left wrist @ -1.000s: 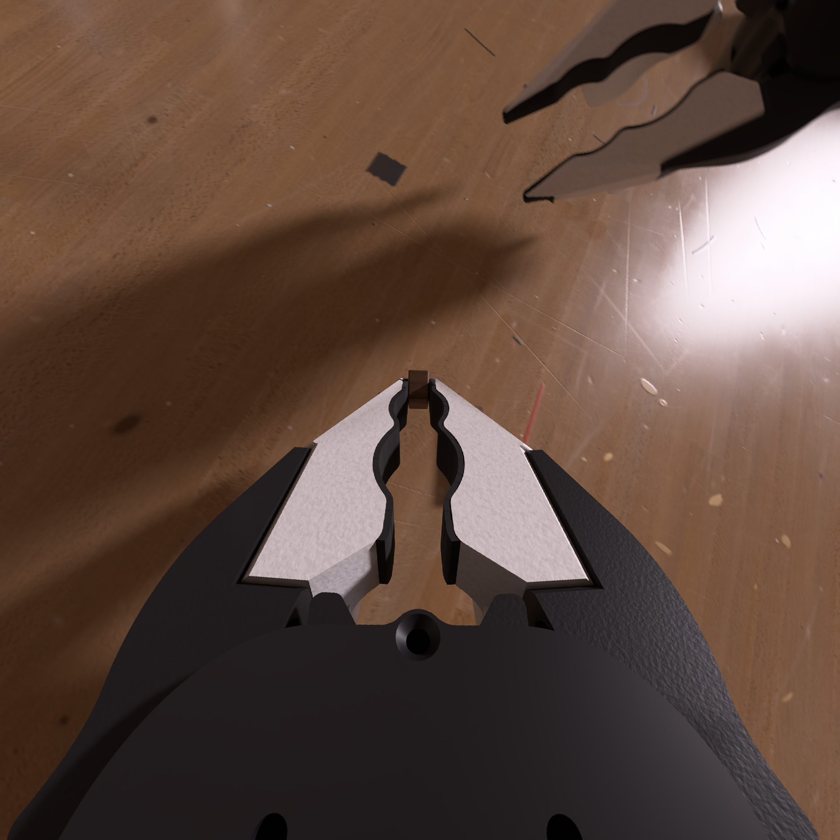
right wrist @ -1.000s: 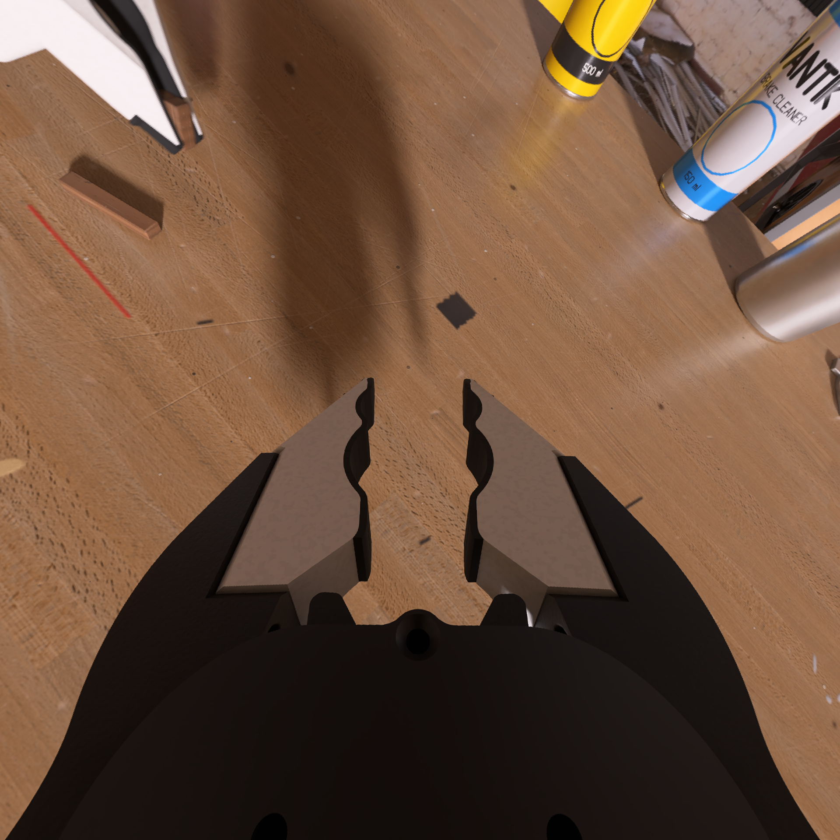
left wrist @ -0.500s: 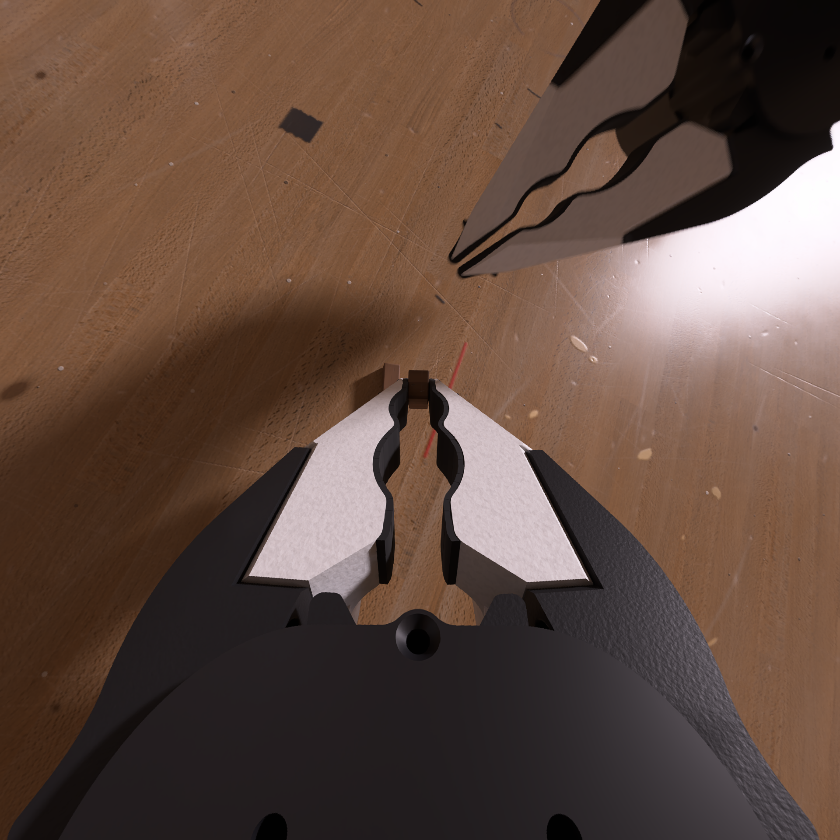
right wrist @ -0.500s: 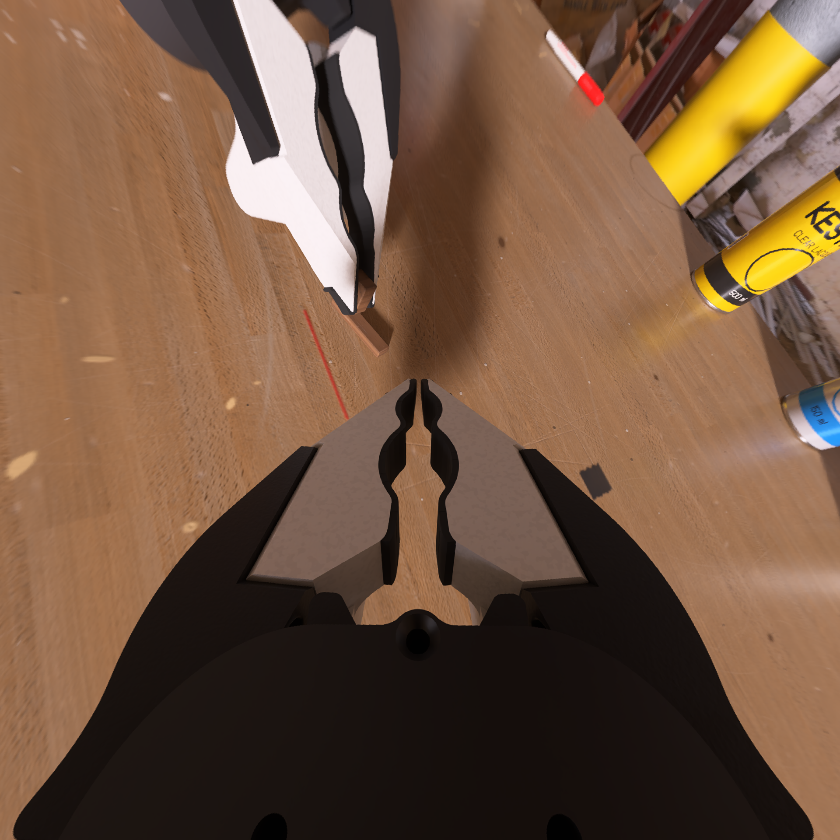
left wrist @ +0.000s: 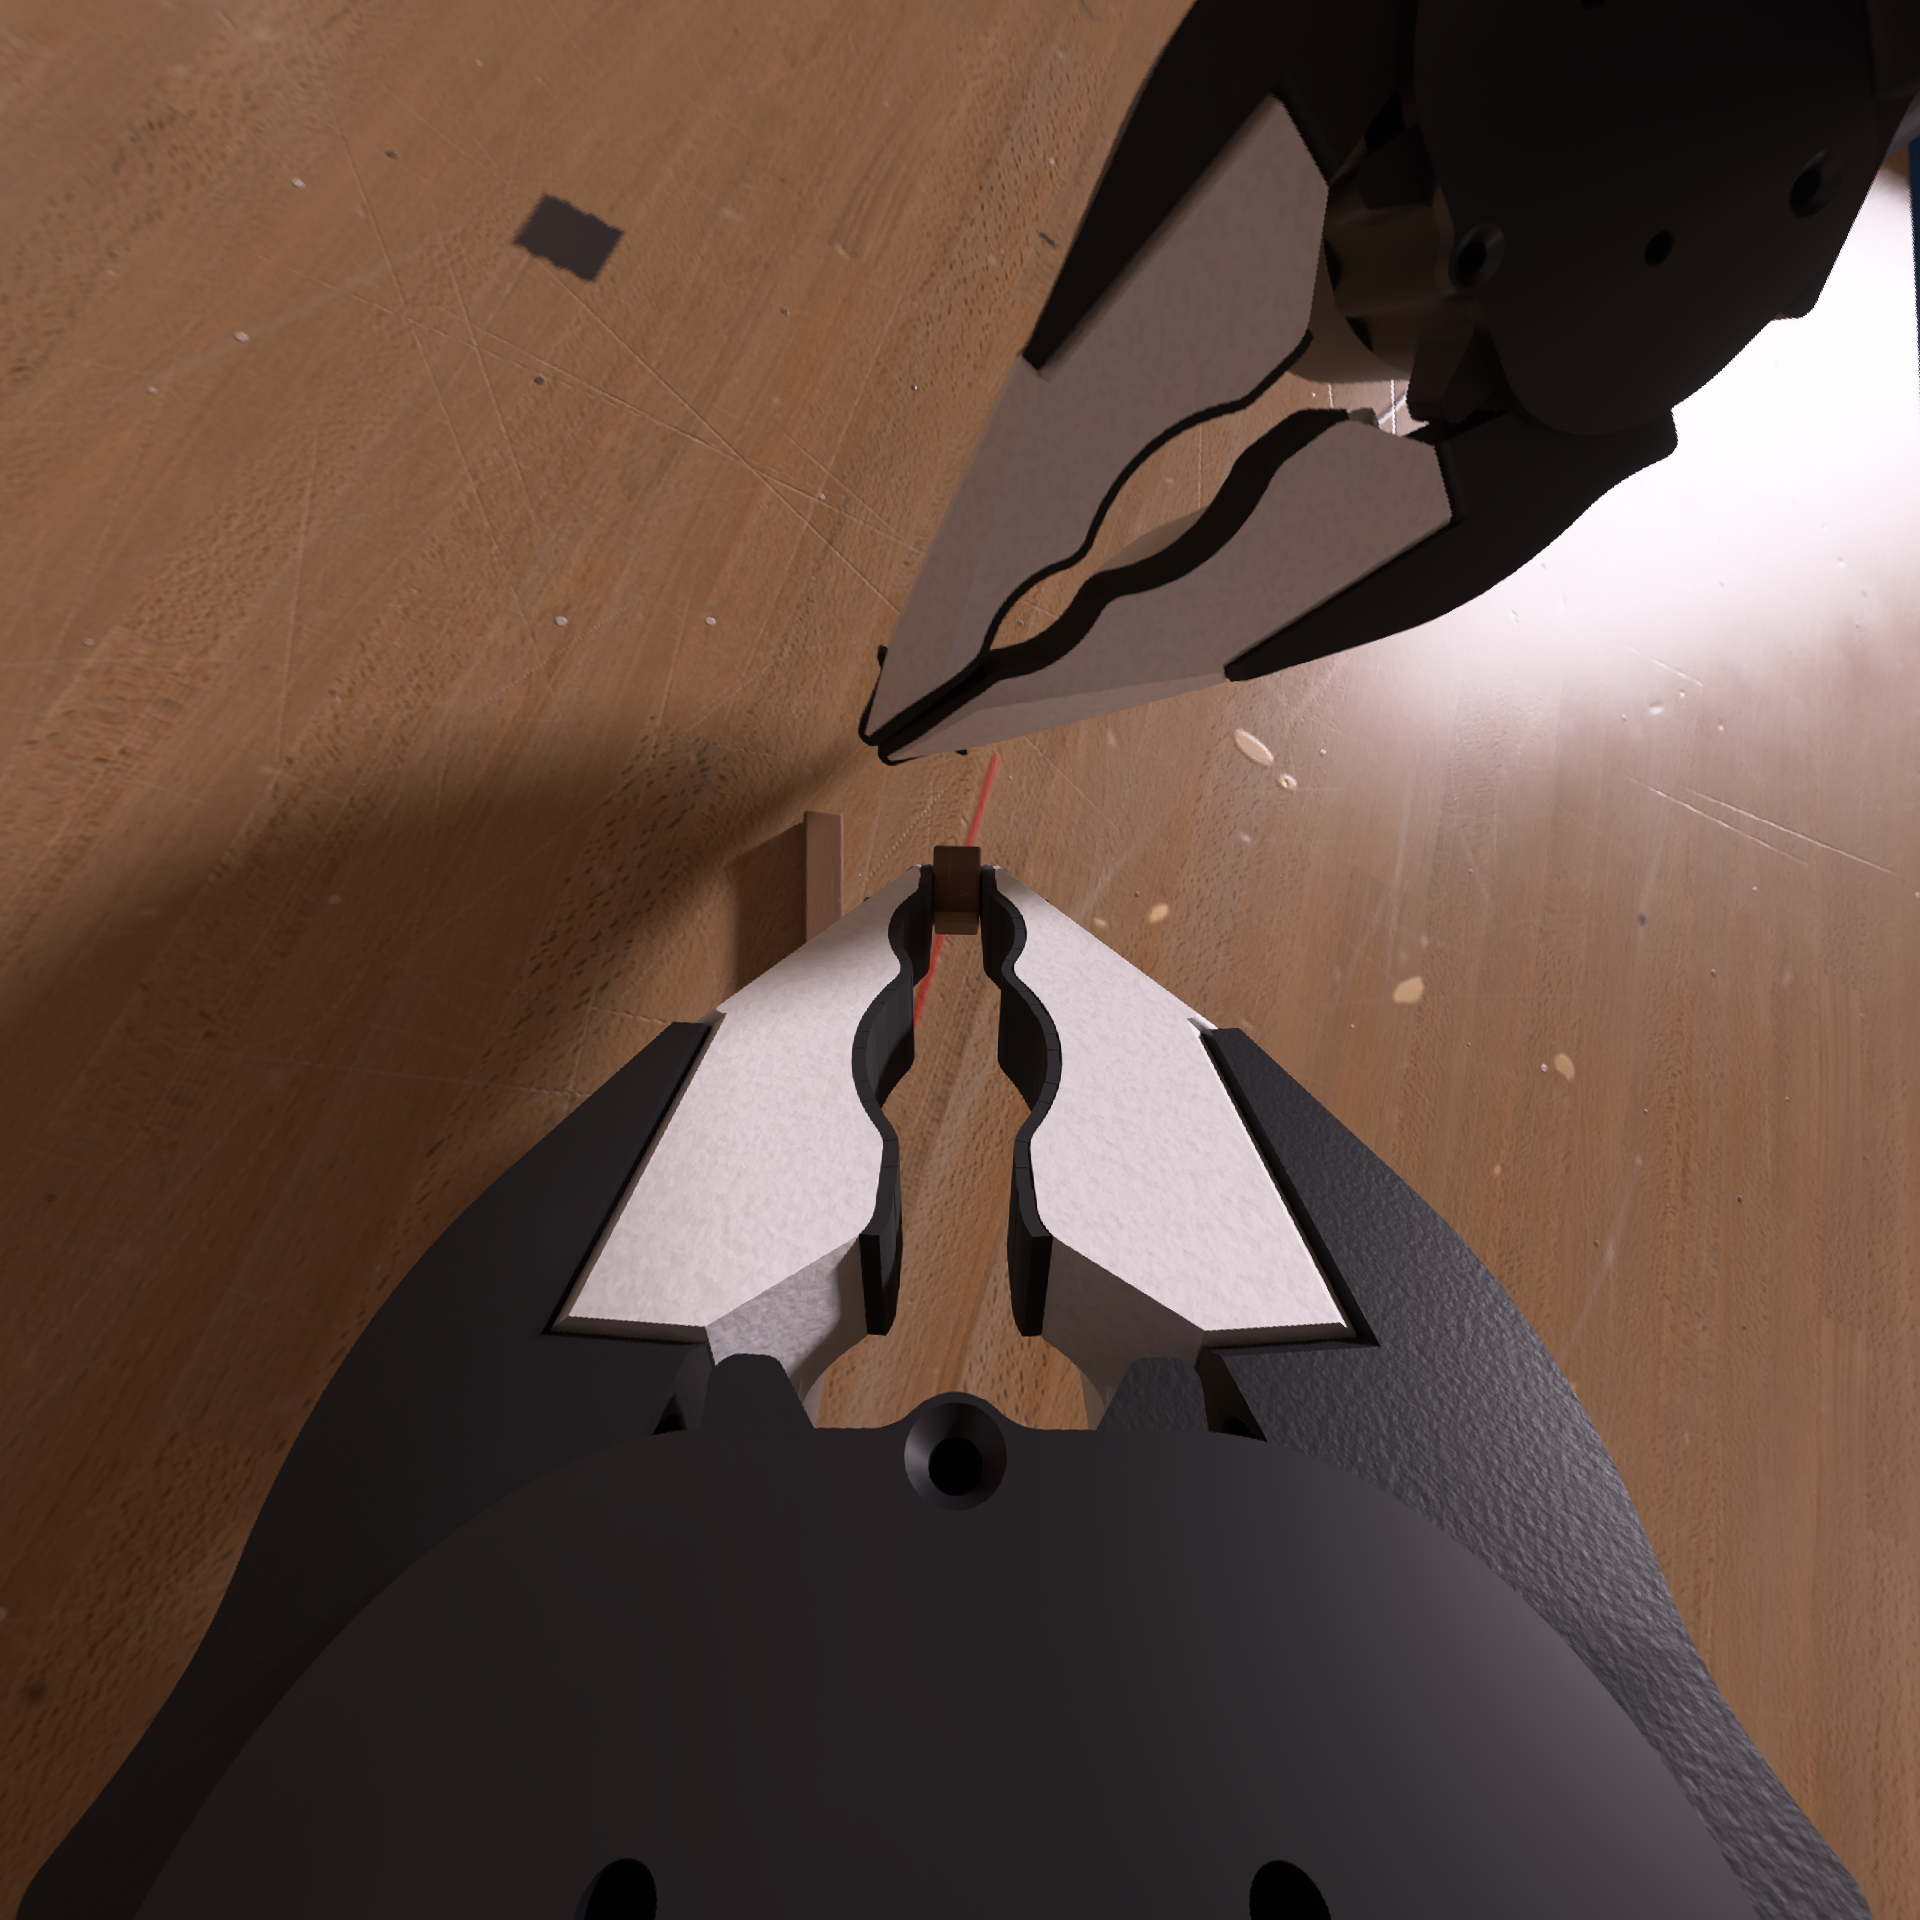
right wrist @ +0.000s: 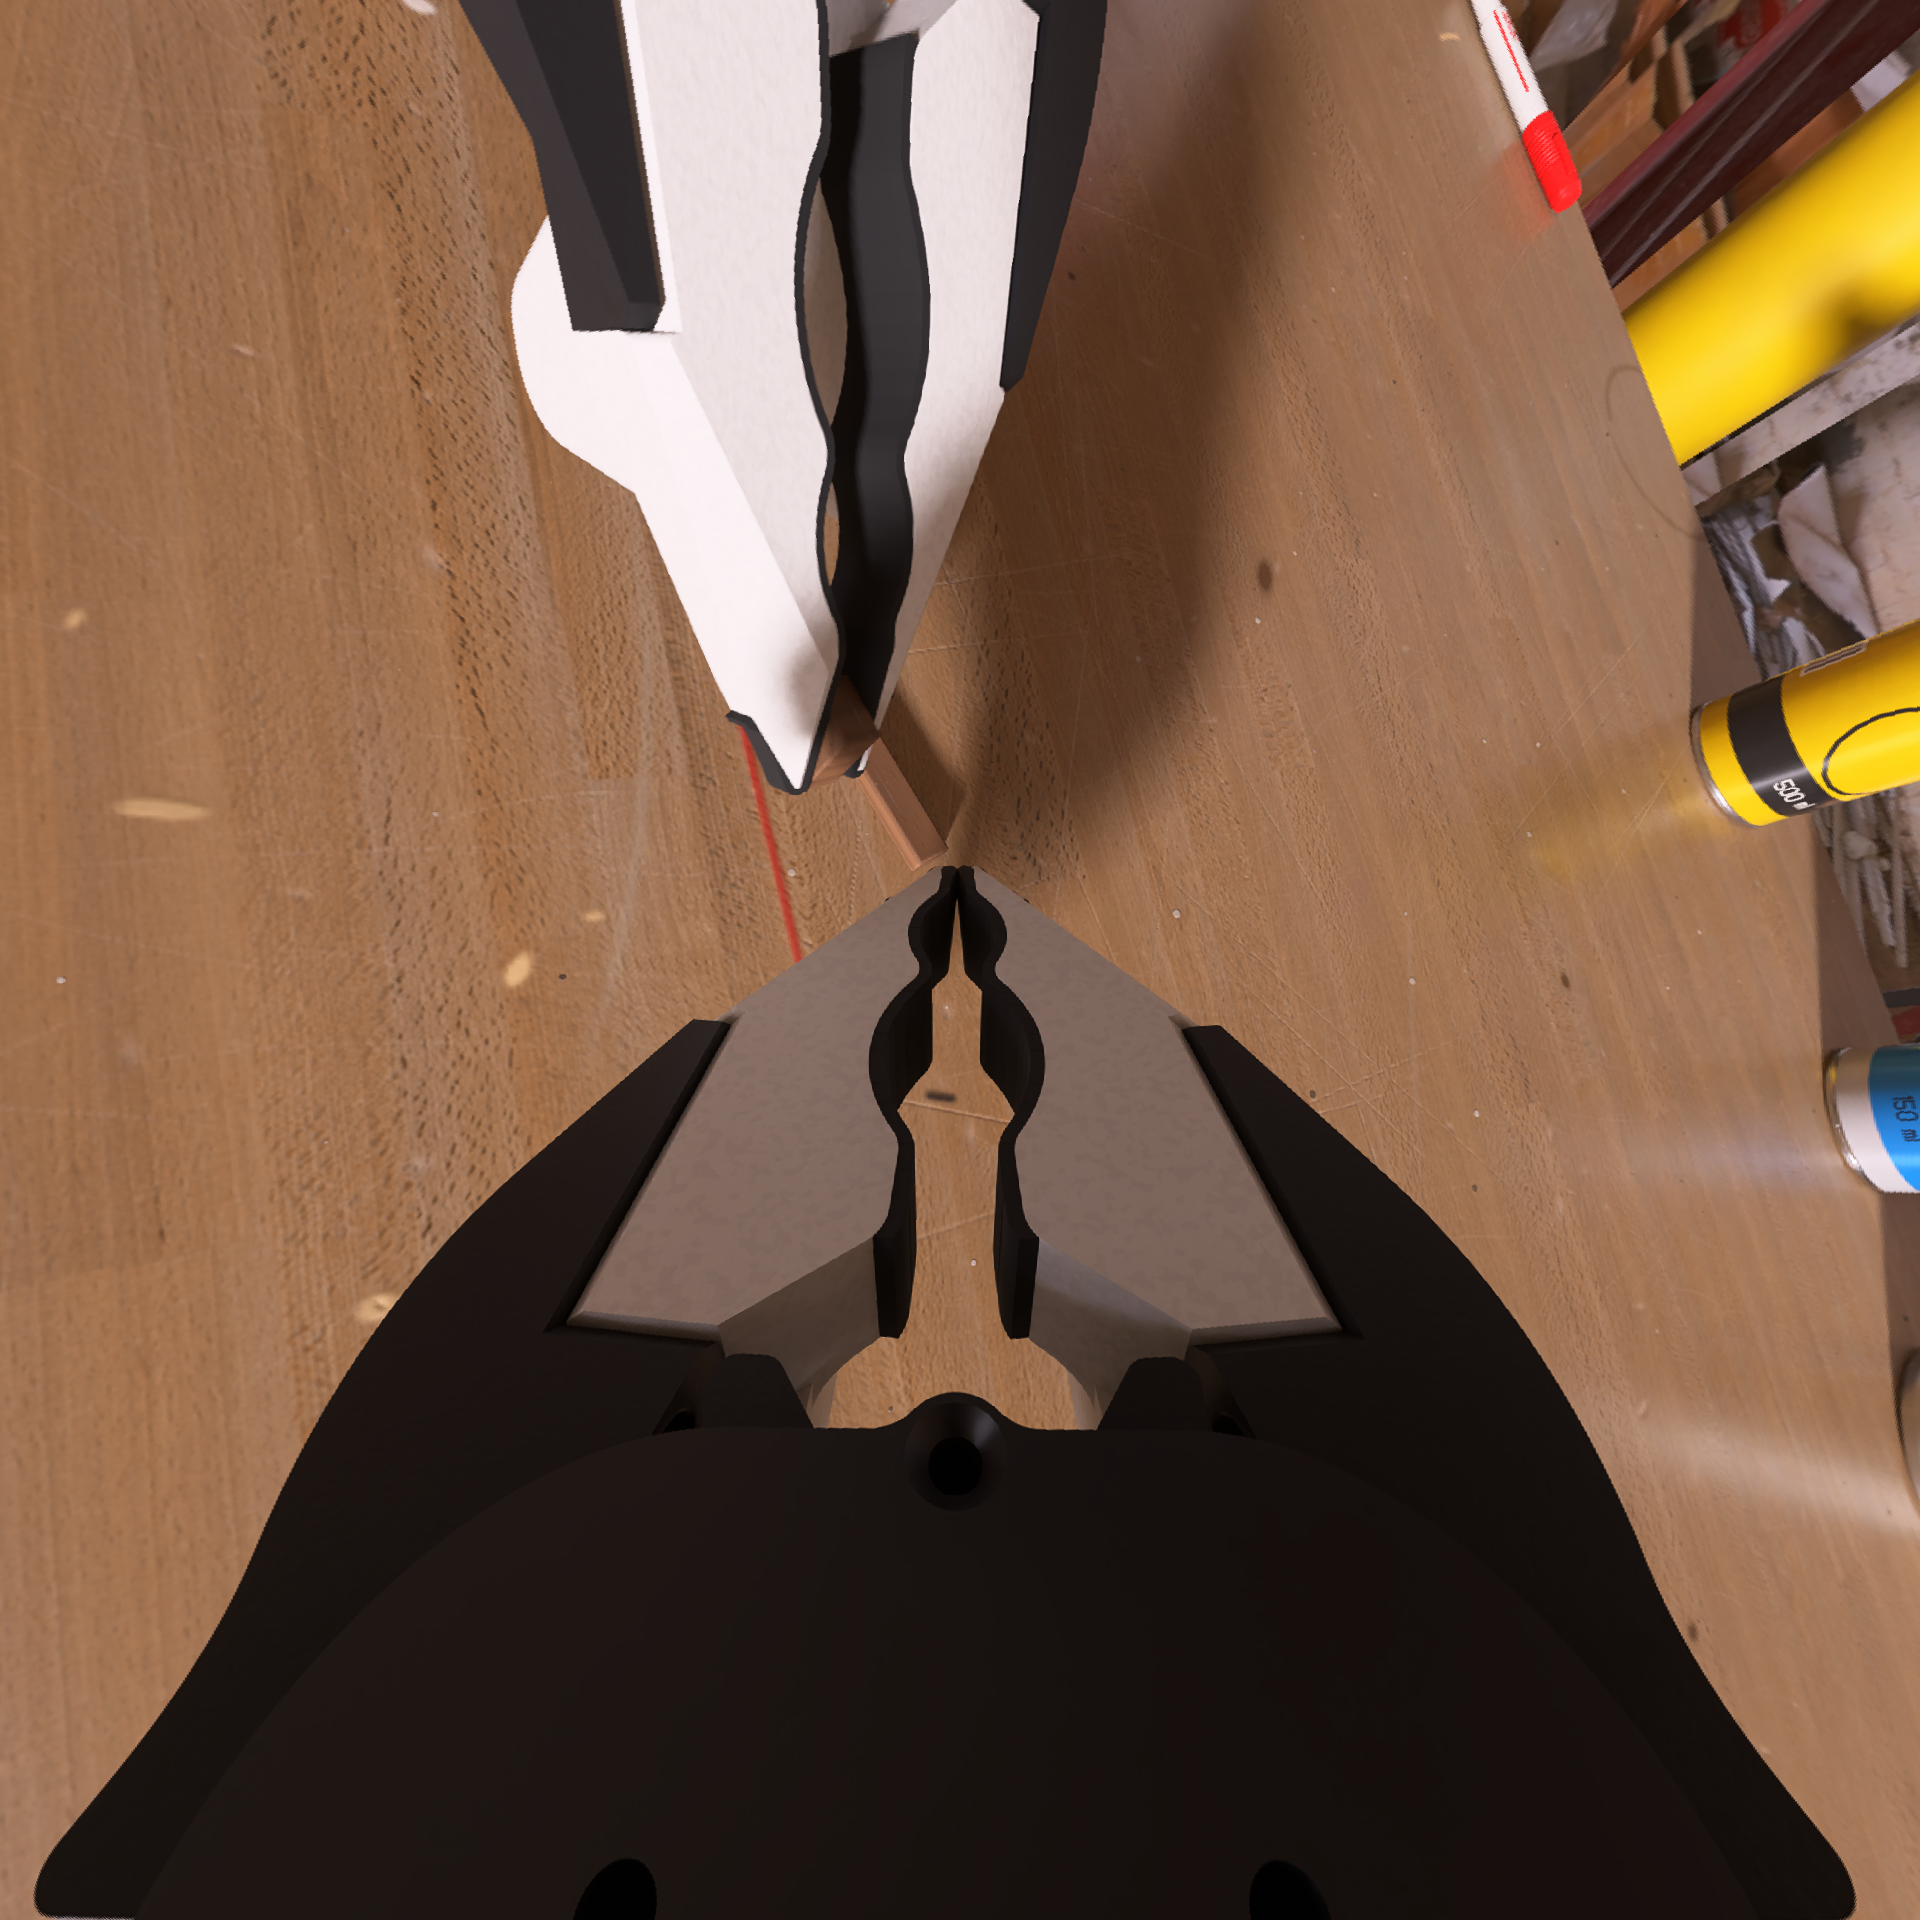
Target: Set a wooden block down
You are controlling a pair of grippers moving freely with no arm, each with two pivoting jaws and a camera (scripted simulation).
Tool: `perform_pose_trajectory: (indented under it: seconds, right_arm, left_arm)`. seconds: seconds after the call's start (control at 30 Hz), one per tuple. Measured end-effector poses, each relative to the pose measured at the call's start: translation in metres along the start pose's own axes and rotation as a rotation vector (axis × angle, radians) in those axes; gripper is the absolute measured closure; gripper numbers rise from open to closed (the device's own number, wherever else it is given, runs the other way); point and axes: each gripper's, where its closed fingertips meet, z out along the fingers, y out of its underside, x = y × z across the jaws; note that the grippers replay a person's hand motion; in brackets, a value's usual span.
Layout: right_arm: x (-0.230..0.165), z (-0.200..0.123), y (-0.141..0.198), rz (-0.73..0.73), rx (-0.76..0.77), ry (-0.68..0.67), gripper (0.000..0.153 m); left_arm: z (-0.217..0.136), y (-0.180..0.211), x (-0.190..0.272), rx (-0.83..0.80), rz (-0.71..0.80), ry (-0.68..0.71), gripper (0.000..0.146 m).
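Observation:
My left gripper (left wrist: 956,875) is shut on a small dark wooden block (left wrist: 954,902) at its fingertips, just above the wooden table (left wrist: 416,582). A long wooden block (left wrist: 823,878) lies on the table just left of those tips, partly hidden by my left finger. A thin red line (left wrist: 983,795) runs under the held block. My right gripper (right wrist: 956,878) is shut and empty, its tips close to the end of the lying block (right wrist: 902,816). It faces the left gripper (right wrist: 831,764), which comes down from the top with the held block (right wrist: 847,740).
Yellow spray cans (right wrist: 1808,758) and a blue-and-white can (right wrist: 1881,1132) lie along the right edge in the right wrist view. A red-capped marker (right wrist: 1538,125) and clutter lie behind them. A small dark square patch (left wrist: 569,237) marks the table. Pale chips lie scattered about.
My right gripper has shut from open and moved in close to the left gripper's tips. My left gripper has carried its block over beside the lying block and the red line.

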Motion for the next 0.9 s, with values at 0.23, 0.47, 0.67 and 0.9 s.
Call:
perform_pose_trajectory:
  seconds: [0.23,0.47,0.67,0.9]
  right_arm:
    - [0.001,-0.015,0.002,0.063,0.027,-0.066,0.152]
    - [-0.010,-0.005,0.008,0.007,-0.046,-0.062,0.147]
    - [-0.001,-0.002,0.003,0.029,-0.024,-0.012,0.150]
    - [-0.001,0.001,0.004,0.015,-0.043,-0.016,0.153]
  left_arm:
    - [-0.004,-0.002,-0.005,0.019,-0.020,-0.011,0.138]
    - [-0.010,-0.006,-0.012,0.040,0.001,-0.069,0.138]
    - [-0.009,-0.004,-0.011,0.016,0.052,-0.103,0.138]
    - [-0.008,-0.002,-0.009,0.002,0.073,-0.106,0.138]
